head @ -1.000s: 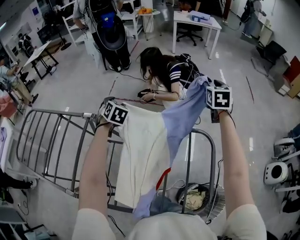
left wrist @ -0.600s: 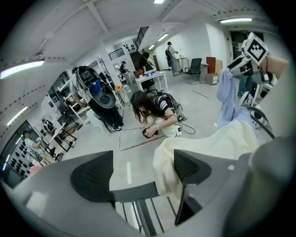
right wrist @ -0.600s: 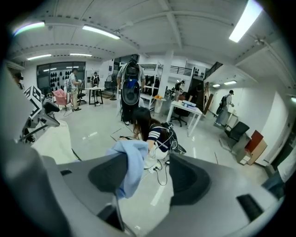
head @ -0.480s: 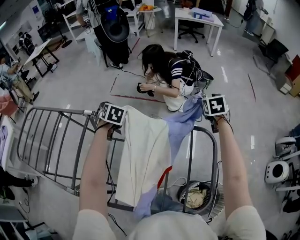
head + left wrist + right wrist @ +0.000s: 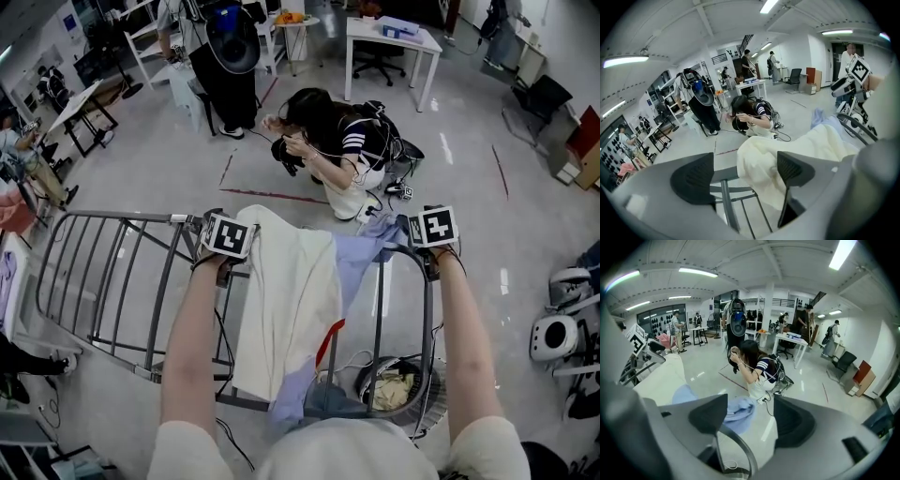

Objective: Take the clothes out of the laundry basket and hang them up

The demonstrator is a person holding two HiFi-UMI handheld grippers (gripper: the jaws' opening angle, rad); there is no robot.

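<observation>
Closest in, below and behind both tools: round wire laundry basket on the floor, pale clothes bunched inside. Draped over the grey metal drying rack between the two tools: cream-white garment, hanging down the near side, its pale blue sleeve laid across the rail toward the right-hand tool.

Left gripper: jaws spread to their widest, just been opening, clamped on nothing. Straight rack bar running beneath the gap; folded cream edge just ahead of the pad on that view's right, not pressed.

Right gripper: jaws well apart, just been opening too, nothing gripped. Curved rack rail passing under the gap; blue sleeve end just beyond the pad on that view's left, clear of both pads.

Farther out, ahead of both tools: person crouched low on the floor. Beyond, well apart: white table.
</observation>
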